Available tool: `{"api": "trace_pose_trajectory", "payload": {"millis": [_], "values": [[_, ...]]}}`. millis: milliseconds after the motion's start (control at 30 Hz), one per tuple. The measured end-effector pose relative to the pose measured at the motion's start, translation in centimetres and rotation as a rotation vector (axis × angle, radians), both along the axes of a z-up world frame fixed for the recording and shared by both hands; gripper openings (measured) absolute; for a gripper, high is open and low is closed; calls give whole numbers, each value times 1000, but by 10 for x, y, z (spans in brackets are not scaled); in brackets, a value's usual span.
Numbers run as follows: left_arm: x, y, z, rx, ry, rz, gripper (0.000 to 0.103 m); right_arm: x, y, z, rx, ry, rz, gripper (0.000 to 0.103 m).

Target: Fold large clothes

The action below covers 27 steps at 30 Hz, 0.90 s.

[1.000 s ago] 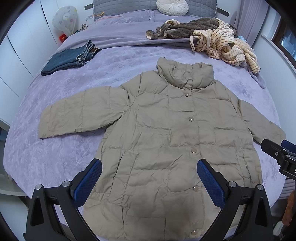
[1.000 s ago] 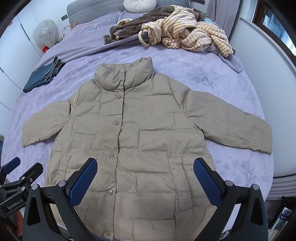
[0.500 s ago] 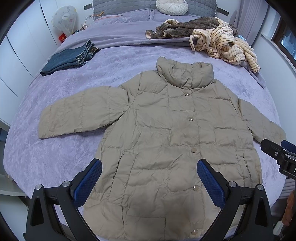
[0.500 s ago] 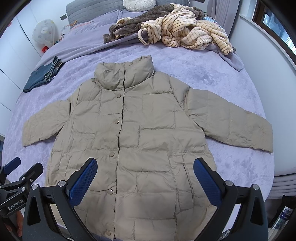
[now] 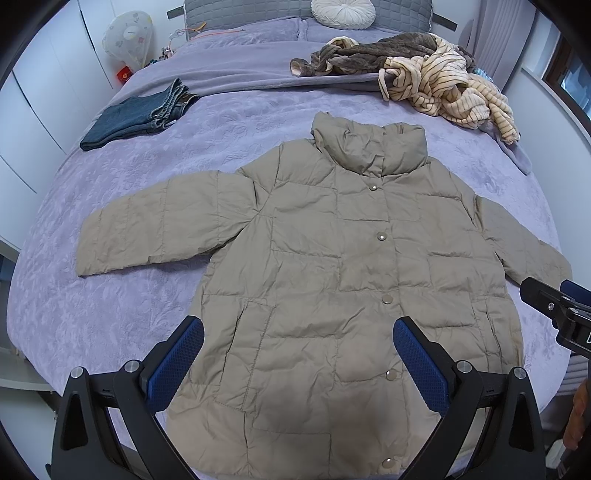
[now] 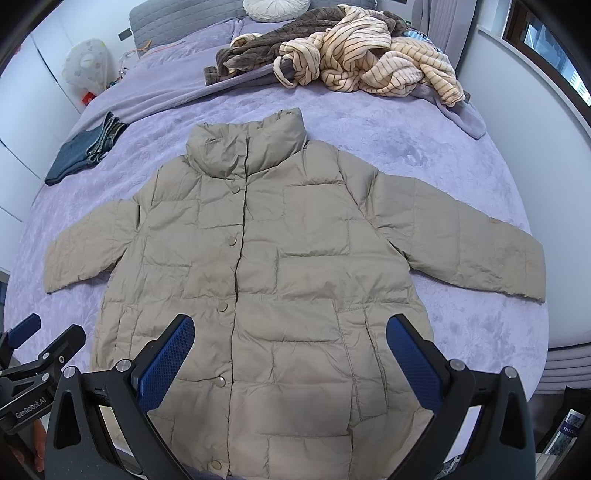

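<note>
A beige quilted puffer jacket (image 5: 332,280) lies flat and buttoned, front up, on the purple bed, sleeves spread to both sides; it also shows in the right wrist view (image 6: 280,280). My left gripper (image 5: 297,339) is open and empty, hovering above the jacket's lower hem area. My right gripper (image 6: 290,336) is open and empty, also above the lower hem. The right gripper shows at the right edge of the left wrist view (image 5: 554,306); the left gripper shows at the left edge of the right wrist view (image 6: 40,343).
Folded blue jeans (image 5: 136,114) lie at the back left of the bed (image 5: 92,314). A pile of striped cream and brown clothes (image 5: 436,74) lies at the back right. A round white cushion (image 5: 343,13) rests at the headboard. White walls flank the bed.
Both views shifted very slightly; the jacket and both open grippers stay essentially where they were.
</note>
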<state>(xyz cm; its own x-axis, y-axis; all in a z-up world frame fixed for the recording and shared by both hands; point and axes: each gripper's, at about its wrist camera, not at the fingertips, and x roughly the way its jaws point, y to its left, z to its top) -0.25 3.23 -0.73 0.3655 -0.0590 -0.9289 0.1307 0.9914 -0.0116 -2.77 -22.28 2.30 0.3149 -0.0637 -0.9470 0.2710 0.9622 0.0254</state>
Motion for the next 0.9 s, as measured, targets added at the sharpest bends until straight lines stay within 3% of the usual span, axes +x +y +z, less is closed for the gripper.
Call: {"api": "trace_pose_trajectory", "payload": {"millis": [900], "values": [[0,0,-2,-1,0,-3,103,0,1,0,-1,5,-4,103]]}}
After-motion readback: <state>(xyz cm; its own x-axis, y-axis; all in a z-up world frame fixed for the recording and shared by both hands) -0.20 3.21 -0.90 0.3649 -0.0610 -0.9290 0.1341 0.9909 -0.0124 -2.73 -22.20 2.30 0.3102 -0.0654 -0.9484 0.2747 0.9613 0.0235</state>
